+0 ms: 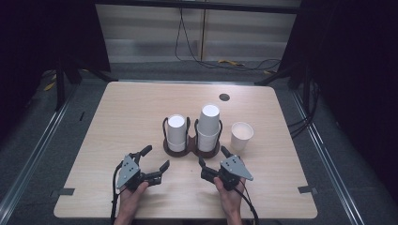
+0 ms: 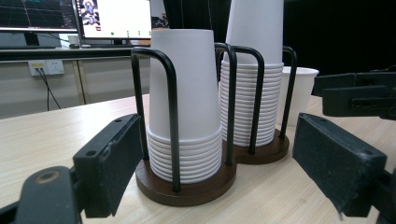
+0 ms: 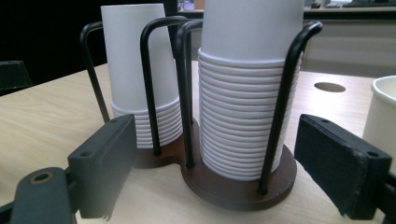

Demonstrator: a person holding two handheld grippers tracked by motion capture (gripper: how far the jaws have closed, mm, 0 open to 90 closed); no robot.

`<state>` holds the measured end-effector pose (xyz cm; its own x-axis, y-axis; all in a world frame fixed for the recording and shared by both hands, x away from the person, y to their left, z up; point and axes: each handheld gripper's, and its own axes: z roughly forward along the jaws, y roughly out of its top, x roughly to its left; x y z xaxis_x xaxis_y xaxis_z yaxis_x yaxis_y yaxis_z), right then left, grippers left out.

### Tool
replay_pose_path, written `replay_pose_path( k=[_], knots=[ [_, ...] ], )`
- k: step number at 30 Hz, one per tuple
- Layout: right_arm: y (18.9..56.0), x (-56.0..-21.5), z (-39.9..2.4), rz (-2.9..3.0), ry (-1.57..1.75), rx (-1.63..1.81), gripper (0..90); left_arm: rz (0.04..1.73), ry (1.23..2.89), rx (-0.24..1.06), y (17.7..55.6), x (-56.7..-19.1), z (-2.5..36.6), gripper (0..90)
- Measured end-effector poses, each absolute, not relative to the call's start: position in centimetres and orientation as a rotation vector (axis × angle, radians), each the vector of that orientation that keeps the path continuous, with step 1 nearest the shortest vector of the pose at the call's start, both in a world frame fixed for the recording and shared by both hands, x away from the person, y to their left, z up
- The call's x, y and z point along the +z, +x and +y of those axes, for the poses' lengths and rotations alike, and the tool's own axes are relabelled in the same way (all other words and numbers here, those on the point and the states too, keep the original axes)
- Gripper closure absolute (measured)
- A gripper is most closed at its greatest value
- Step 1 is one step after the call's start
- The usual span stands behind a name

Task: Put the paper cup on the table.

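A dark wooden double cup holder [image 1: 191, 149] with black wire hoops stands mid-table. Its left well holds a shorter stack of upside-down white paper cups [image 1: 176, 132] [image 2: 187, 107] [image 3: 140, 79]. Its right well holds a taller stack [image 1: 208, 126] [image 2: 254, 70] [image 3: 247, 93]. One white cup [image 1: 241, 135] [image 2: 299, 91] [image 3: 380, 116] stands upright on the table just right of the holder. My left gripper [image 1: 156, 157] [image 2: 224, 172] is open, near the holder's front left, with nothing between its jaws. My right gripper [image 1: 213, 157] [image 3: 219, 172] is open in front of the taller stack, also holding nothing.
The light wooden table [image 1: 131, 112] has a round cable hole [image 1: 224, 97] at the back right. Cables [image 1: 220, 61] lie on the floor behind it. Monitors [image 2: 74, 16] stand on a desk in the left gripper view.
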<state>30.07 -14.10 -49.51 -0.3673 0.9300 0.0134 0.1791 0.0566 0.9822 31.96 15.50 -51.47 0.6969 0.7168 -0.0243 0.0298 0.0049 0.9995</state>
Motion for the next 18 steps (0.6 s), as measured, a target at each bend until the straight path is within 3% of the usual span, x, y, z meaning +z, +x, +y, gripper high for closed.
replay_pose_path(
  k=[18],
  knots=[
    [30.29, -50.34, -13.32, 1.596, 1.08, 1.338, 14.0, 0.654, 1.481, 0.596, 32.04, -51.49, 15.56, 15.7]
  ],
)
